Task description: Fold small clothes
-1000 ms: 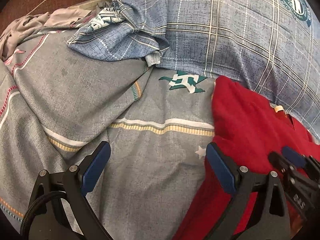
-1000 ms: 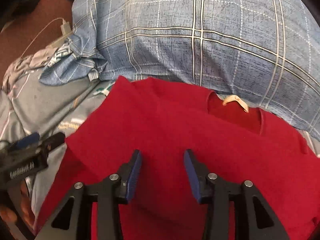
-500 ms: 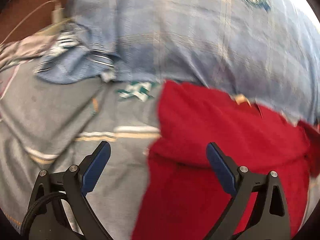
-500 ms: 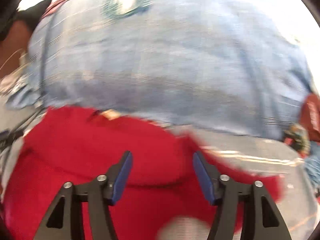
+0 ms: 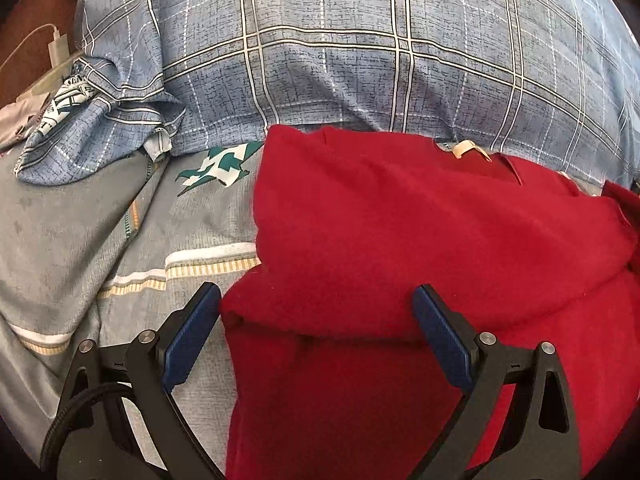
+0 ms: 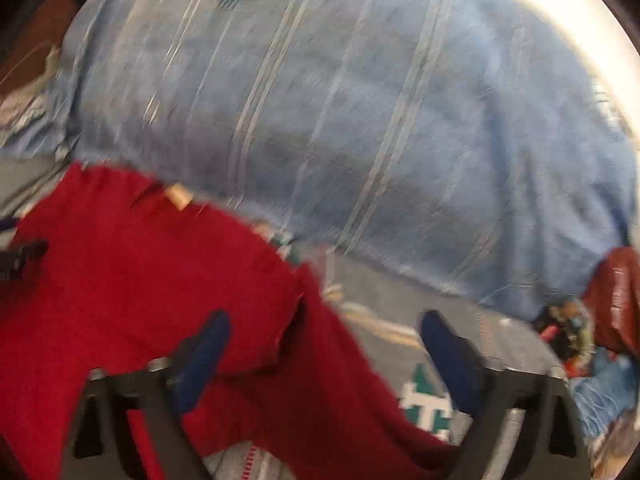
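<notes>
A red garment (image 5: 400, 240) lies on the grey bed sheet, partly folded, with its neck label at the back by the pillow. It also shows in the blurred right wrist view (image 6: 140, 288). My left gripper (image 5: 316, 320) is open, its blue pads astride the garment's left folded edge, holding nothing. My right gripper (image 6: 324, 344) is open over the garment's right edge, one pad above the red cloth and the other above the sheet. The left gripper's tip (image 6: 22, 258) shows at the left edge of the right wrist view.
A large blue plaid pillow (image 5: 380, 52) fills the back. The grey striped sheet (image 5: 100, 220) spreads to the left. A crumpled blue plaid cloth (image 5: 108, 120) and a white charger with cable (image 5: 56, 46) lie at far left. A dark red bag (image 6: 616, 300) sits at right.
Both grippers have swung to the right. The left one went from bare sheet to over the garment's left edge. The right one went to the garment's right edge and opened wider.
</notes>
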`<state>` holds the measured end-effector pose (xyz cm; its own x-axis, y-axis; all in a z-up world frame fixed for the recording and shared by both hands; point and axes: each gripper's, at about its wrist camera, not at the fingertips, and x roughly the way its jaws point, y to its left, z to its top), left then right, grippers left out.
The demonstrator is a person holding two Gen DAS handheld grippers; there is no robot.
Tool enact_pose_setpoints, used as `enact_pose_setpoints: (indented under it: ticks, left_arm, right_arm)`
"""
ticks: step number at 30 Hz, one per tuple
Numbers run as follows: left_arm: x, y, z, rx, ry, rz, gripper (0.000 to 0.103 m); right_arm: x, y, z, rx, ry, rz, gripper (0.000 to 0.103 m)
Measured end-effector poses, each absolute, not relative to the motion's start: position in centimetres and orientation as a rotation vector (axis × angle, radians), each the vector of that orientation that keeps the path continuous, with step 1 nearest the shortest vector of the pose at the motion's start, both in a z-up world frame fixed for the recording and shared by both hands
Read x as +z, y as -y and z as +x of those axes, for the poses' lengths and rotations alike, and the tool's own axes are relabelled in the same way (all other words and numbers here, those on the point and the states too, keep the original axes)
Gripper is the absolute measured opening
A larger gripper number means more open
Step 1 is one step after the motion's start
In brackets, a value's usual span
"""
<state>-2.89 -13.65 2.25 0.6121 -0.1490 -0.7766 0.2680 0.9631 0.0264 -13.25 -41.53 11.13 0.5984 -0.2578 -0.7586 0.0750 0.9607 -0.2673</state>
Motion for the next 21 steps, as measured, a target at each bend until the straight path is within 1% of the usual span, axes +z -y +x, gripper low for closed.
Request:
enact_pose_setpoints:
  ticks: [1,2,4,7,12,15,18,21]
  left_arm:
    - [2.3,13.7,-3.0,-0.239,-0.879,0.147,0.097]
    - [2.3,13.7,-3.0,-0.239,-0.878,0.15,0.097]
    - [2.4,13.7,-3.0,-0.239,-0.879,0.154,0.097]
    - [3.3,13.0,-3.0,-0.239,-0.873,0.125,0.097]
    - [5.4,10.8,-3.1,-0.221,-0.816,0.047,0.097]
    - [5.9,9.1,-2.7,-0.189,-0.805,-0.003,0.097]
    - [6.4,7.1,-2.2,-0.16,-0.806,-0.077,0.097]
    - [6.9,5.4,-1.9,-0.14,-0.794,-0.137,0.097]
  right_arm:
    - [10.5,41.6,-13.0,-0.201,-0.941,-0.223,0.008]
    - [9.9,42.1,-12.7,-0.229,-0.98,-0.223,0.006]
    - [10.0,42.7,-13.5,-0.23,-0.979,-0.197,0.006]
    - [12.7,43.2,-15.6,-0.197,-0.922,-0.147,0.006]
    - [20.3,42.0,-18.5,0.03,-0.739,-0.02,0.006]
    - [23.4,40.0,-17.6,0.213,-0.664,0.034,0.006]
    - [24.2,36.7,-15.1,0.369,-0.638,0.044,0.006]
    - [22.5,32.8,-10.9,0.461,-0.68,0.011,0.006]
